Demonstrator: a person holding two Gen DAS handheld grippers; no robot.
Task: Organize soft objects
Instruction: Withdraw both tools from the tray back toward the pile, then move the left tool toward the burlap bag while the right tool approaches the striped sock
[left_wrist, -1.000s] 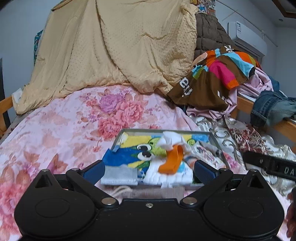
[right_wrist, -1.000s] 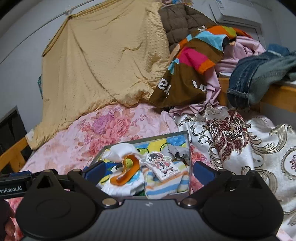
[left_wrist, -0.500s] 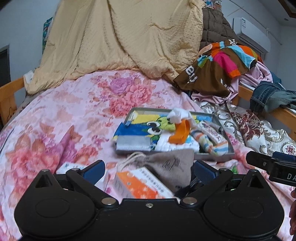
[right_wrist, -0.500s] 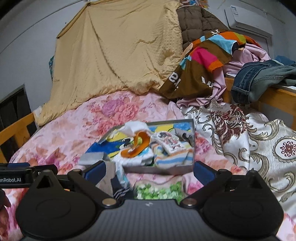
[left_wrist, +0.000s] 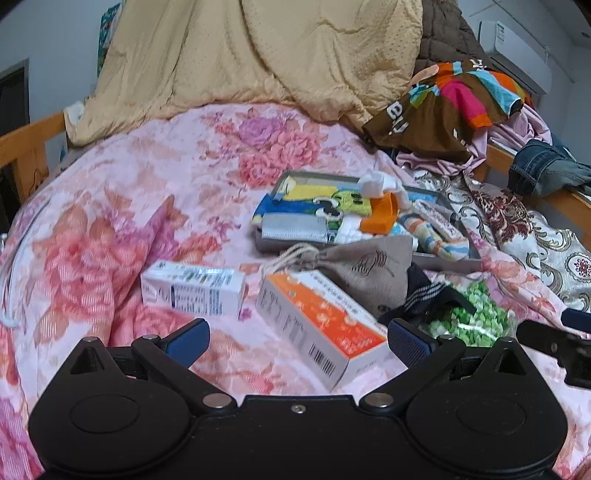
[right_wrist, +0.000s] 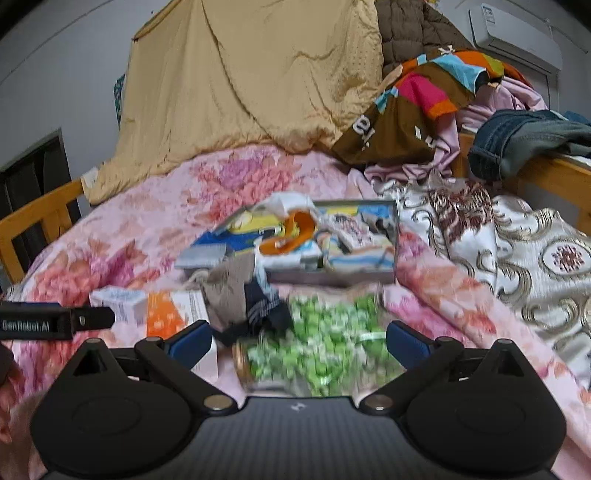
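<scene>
Both grippers pulled back from tray (left_wrist: 448, 260), left gripper (left_wrist: 297, 334) fingers released, right gripper (right_wrist: 299, 338) likewise

I see the grey tray (left_wrist: 447, 261) on the floral bedspread, full of folded socks (left_wrist: 434, 236); a burlap pouch (left_wrist: 369, 269) lies just before it.

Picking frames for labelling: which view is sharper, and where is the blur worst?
Left wrist view is sharper: the barcode on the orange box is resolved. Right wrist view is motion-smeared, worst on the green jar and dark sock in the foreground; both show fisheye bending at the edges.
</scene>
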